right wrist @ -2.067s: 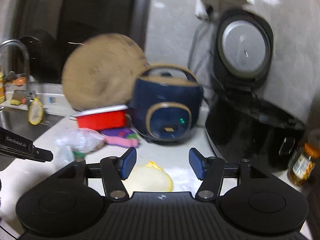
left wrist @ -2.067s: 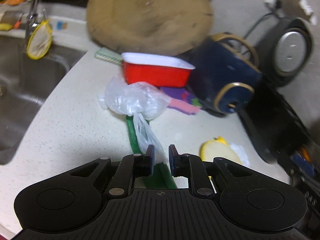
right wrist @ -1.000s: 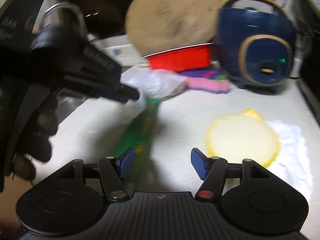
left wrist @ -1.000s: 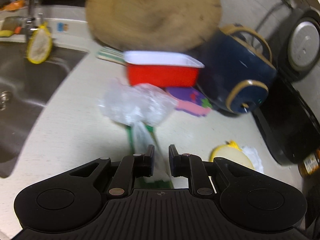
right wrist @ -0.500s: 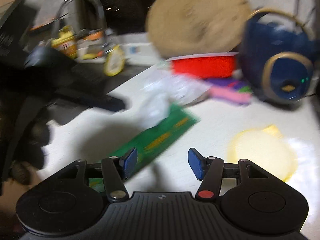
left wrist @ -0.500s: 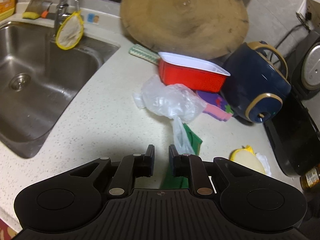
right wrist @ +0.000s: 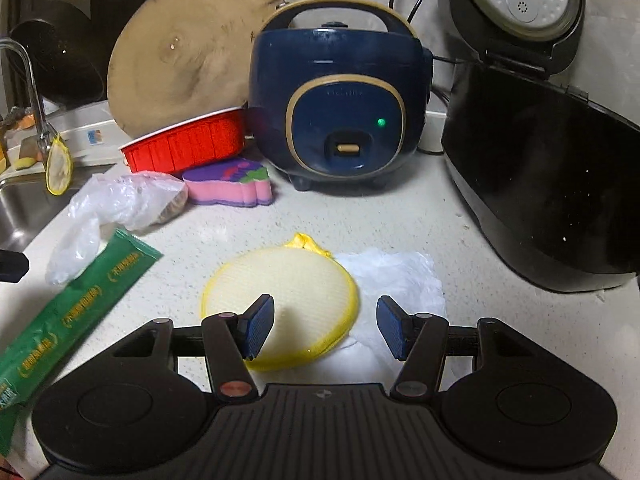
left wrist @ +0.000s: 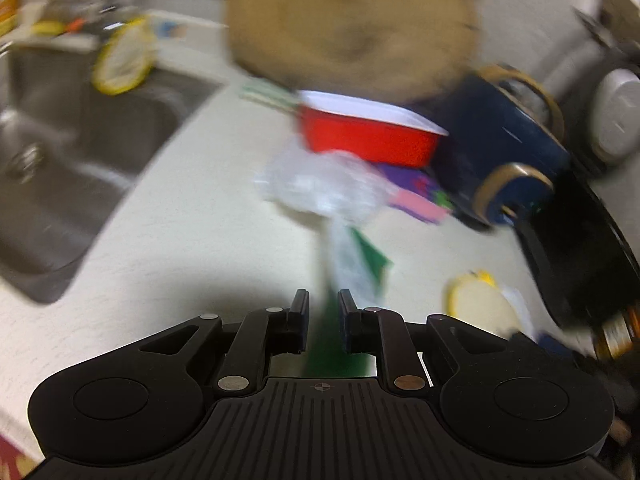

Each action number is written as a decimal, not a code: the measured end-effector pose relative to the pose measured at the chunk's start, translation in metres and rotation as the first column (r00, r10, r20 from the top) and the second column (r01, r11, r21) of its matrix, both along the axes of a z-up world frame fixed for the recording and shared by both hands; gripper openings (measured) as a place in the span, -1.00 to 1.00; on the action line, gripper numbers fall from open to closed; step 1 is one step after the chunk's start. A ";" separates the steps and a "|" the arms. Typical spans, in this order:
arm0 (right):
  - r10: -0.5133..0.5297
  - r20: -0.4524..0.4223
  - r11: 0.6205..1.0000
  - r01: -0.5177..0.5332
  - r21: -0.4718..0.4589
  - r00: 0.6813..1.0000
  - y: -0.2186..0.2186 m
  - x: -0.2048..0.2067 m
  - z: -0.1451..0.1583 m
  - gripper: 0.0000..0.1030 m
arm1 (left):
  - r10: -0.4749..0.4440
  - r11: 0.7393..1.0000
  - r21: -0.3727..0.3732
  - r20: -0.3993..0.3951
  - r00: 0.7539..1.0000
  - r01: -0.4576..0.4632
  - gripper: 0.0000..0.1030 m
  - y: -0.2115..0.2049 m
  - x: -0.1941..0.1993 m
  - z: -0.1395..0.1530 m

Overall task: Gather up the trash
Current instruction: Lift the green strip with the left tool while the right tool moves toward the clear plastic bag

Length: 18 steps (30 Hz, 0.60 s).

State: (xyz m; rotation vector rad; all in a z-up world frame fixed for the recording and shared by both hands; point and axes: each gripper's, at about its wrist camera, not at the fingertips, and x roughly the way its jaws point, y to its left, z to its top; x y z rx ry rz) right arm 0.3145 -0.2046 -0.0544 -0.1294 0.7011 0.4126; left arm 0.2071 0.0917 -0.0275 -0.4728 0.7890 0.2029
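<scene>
A cluttered kitchen tabletop [right wrist: 460, 216] carries two rice cookers, one navy with gold trim [right wrist: 340, 96] and one black with its lid raised [right wrist: 536, 160], plus one round wooden board [right wrist: 188, 64] propped against the back edge. In front of these sit one red tray with a white rim [right wrist: 188, 146], one pink-and-purple sponge [right wrist: 232, 188], one crumpled clear plastic bag [right wrist: 120, 200], one long green wrapper [right wrist: 72, 316], one round yellow-edged scrubber [right wrist: 288, 292] and one sheet of white plastic [right wrist: 400, 276] tucked partly beneath the scrubber. The trash lies between the sink [right wrist: 16, 208] at the left edge and the black cooker at the right. The right tongs [right wrist: 325, 328] stand apart, empty, having just narrowed slightly, hovering above the scrubber's near rim and the white sheet. The left tongs [left wrist: 323, 320] sit nearly together, a narrow gap between the pads; the green wrapper and a tail of the clear bag run through that gap, but heavy motion blur in the left wrist view leaves it unclear whether the pads actually pinch them. A second yellow-rimmed mesh scrubber [right wrist: 58, 166] hangs from the faucet [right wrist: 28, 80]. The wrapper's near end is cut off by the frame's lower left corner.
</scene>
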 end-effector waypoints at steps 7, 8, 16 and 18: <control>0.027 -0.008 1.000 -0.027 -0.002 1.000 0.011 -0.004 -0.002 0.11 | -0.213 0.921 0.297 -0.164 0.963 0.254 -0.59 -0.059 0.022 -0.013; 0.031 -0.008 1.000 -0.031 0.000 0.999 0.012 -0.005 -0.002 0.11 | -0.221 0.917 0.298 -0.174 0.960 0.265 -0.59 -0.061 0.023 -0.015; 0.043 -0.033 0.999 -0.043 -0.014 0.999 0.012 -0.005 -0.009 0.12 | -0.254 0.911 0.275 -0.212 0.944 0.307 -0.40 -0.062 0.030 -0.027; 0.040 -0.037 0.999 -0.041 -0.011 0.999 0.011 -0.006 -0.010 0.13 | -0.252 0.912 0.272 -0.217 0.943 0.307 -0.40 -0.063 0.031 -0.027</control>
